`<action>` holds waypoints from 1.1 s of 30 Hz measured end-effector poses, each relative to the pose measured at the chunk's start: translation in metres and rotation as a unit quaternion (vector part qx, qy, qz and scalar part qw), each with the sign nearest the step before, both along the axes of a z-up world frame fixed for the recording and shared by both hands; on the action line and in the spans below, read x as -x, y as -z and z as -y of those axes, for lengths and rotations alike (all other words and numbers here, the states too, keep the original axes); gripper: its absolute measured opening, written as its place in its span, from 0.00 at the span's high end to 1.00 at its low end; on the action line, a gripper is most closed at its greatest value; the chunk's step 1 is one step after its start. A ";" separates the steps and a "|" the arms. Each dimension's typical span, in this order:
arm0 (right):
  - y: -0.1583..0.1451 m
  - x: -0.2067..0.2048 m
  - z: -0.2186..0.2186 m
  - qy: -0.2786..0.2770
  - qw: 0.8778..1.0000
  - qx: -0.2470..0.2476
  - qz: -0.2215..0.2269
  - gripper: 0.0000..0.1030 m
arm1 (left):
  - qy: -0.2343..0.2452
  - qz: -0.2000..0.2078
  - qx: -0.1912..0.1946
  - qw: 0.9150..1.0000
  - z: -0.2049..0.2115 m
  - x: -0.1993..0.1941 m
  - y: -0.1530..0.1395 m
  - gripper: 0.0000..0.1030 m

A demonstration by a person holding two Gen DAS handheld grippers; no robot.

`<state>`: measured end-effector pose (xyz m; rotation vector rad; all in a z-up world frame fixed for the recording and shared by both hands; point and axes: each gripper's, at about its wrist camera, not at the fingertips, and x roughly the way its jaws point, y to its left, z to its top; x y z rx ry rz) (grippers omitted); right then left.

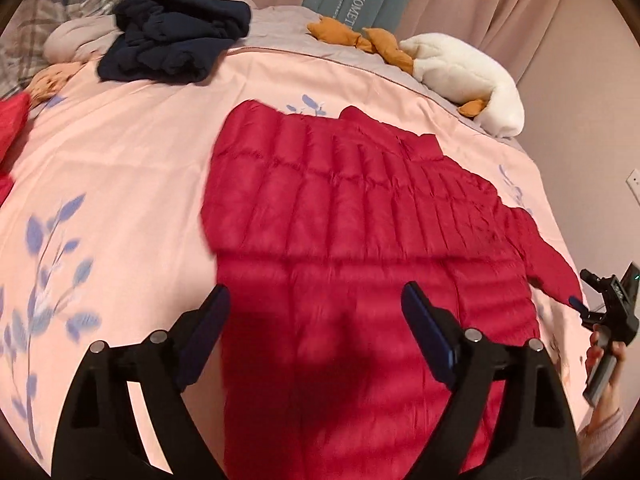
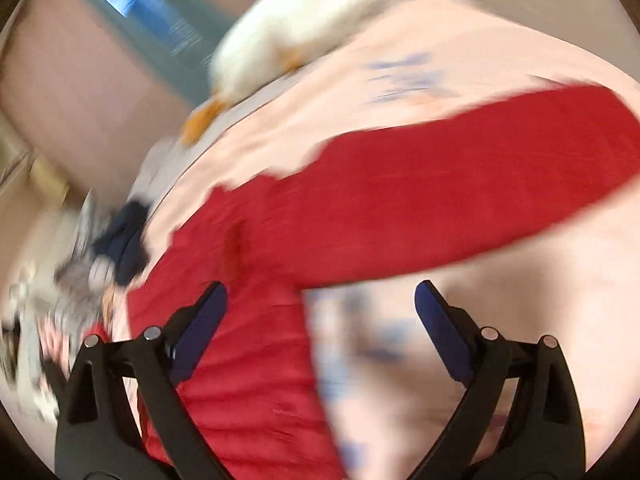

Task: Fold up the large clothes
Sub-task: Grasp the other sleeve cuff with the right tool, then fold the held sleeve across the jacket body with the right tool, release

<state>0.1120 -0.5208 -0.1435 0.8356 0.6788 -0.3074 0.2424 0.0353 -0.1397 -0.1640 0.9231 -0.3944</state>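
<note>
Black-fingered left gripper (image 1: 316, 300) and right gripper (image 2: 320, 300) hang with jaws spread, empty, over the red quilted jacket (image 1: 360, 200) lying flat on the pink leaf-printed bedspread (image 1: 120, 168). Dark folded clothes (image 1: 176, 36) sit at eleven o'clock, a white plush toy (image 1: 468, 76) at one, pink curtains (image 1: 520, 8) beyond.

We see a red quilted jacket (image 1: 360, 220) of smooth cloth with a faint sheen, stitched in puffy rows, lying on a matt pink cotton-like bedspread (image 1: 120, 168). A white plush toy (image 1: 464, 76) looks fleecy, and the dark navy garment (image 1: 176, 36) soft and matt. Our left gripper (image 1: 316, 308) is matt black plastic with dull metal pins.
</note>
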 end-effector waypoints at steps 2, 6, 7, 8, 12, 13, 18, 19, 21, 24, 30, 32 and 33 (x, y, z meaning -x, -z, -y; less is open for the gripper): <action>0.007 0.027 0.030 0.049 0.999 -0.018 0.002 0.07 | -0.010 -0.004 0.015 1.000 -0.013 0.019 0.001 0.15; 0.031 0.053 0.074 0.117 0.991 -0.061 0.003 0.07 | -0.033 -0.019 0.025 0.999 -0.033 0.045 0.008 0.15; 0.039 0.054 0.083 0.131 0.989 -0.071 0.004 0.07 | -0.038 -0.022 0.021 0.999 -0.036 0.049 0.009 0.15; 0.047 0.053 0.086 0.140 0.987 -0.081 0.008 0.07 | -0.042 -0.024 0.019 0.999 -0.038 0.052 0.010 0.15; 0.062 0.049 0.106 0.197 0.974 -0.098 0.056 0.11 | -0.059 -0.034 0.031 0.997 -0.044 0.057 0.010 0.15; 0.064 0.047 0.111 0.212 0.970 -0.100 0.065 0.12 | -0.061 -0.034 0.033 0.997 -0.045 0.058 0.010 0.15; 0.073 0.041 0.133 0.285 0.950 -0.103 0.079 0.44 | -0.074 -0.031 0.034 0.996 -0.045 0.059 0.004 0.15; 0.076 0.042 0.138 0.292 0.948 -0.103 0.074 0.51 | -0.076 -0.032 0.035 0.996 -0.045 0.059 0.002 0.15; 0.081 0.041 0.142 0.305 0.945 -0.106 0.059 0.74 | -0.079 -0.030 0.034 0.996 -0.044 0.059 0.001 0.15; 0.080 0.038 0.146 0.299 0.947 -0.107 0.055 0.87 | -0.080 -0.030 0.036 0.996 -0.042 0.059 0.000 0.15; -0.001 0.004 0.106 0.203 0.976 0.032 0.069 0.95 | -0.069 -0.035 0.049 0.996 -0.036 0.060 -0.001 0.15; -0.036 -0.011 0.081 0.155 0.981 0.079 0.087 0.95 | -0.064 -0.039 0.053 0.996 -0.032 0.059 -0.001 0.15; -0.055 -0.021 0.064 0.128 0.982 0.105 0.096 0.95 | -0.062 -0.040 0.055 0.996 -0.031 0.059 -0.002 0.15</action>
